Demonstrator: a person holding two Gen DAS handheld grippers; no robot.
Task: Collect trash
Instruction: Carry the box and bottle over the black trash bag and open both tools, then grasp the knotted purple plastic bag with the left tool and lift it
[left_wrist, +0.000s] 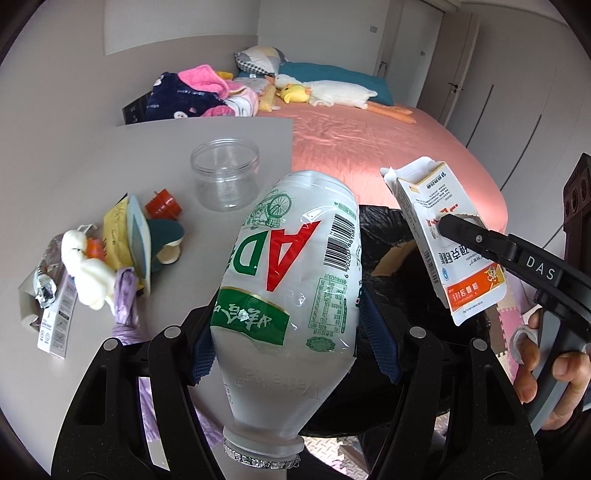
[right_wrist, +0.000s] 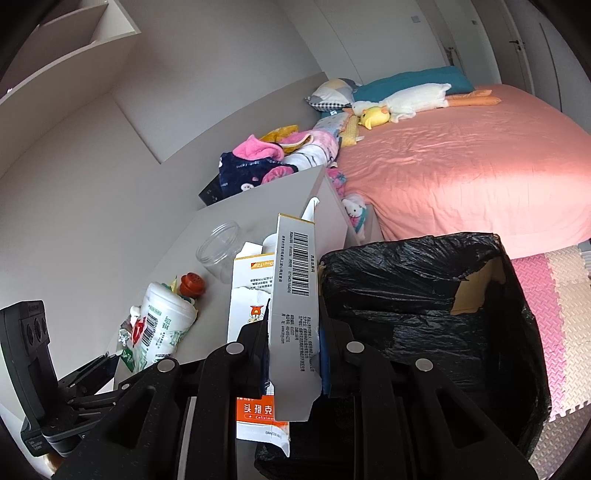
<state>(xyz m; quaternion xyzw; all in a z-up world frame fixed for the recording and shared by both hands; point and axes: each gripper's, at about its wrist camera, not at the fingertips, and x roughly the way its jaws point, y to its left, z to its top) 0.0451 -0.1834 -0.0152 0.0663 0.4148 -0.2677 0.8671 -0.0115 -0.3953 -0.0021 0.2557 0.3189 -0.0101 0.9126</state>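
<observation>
My left gripper (left_wrist: 288, 332) is shut on a white plastic drink bottle (left_wrist: 291, 280) with red and green print, neck toward the camera; it also shows in the right wrist view (right_wrist: 162, 328). My right gripper (right_wrist: 295, 354) is shut on a flattened white and orange medicine box (right_wrist: 291, 306), seen held at the right of the left wrist view (left_wrist: 443, 240). Both hang near the bin lined with a black bag (right_wrist: 424, 314), which stands below and right of the table (left_wrist: 92, 166). More trash lies on the table: a white box (left_wrist: 55, 317), wrappers and a red cap (left_wrist: 164, 203).
A clear empty plastic jar (left_wrist: 224, 179) stands on the table. A bed with a pink sheet (right_wrist: 461, 173), clothes and plush toys lies behind. Foam floor mats (right_wrist: 554, 314) lie right of the bin.
</observation>
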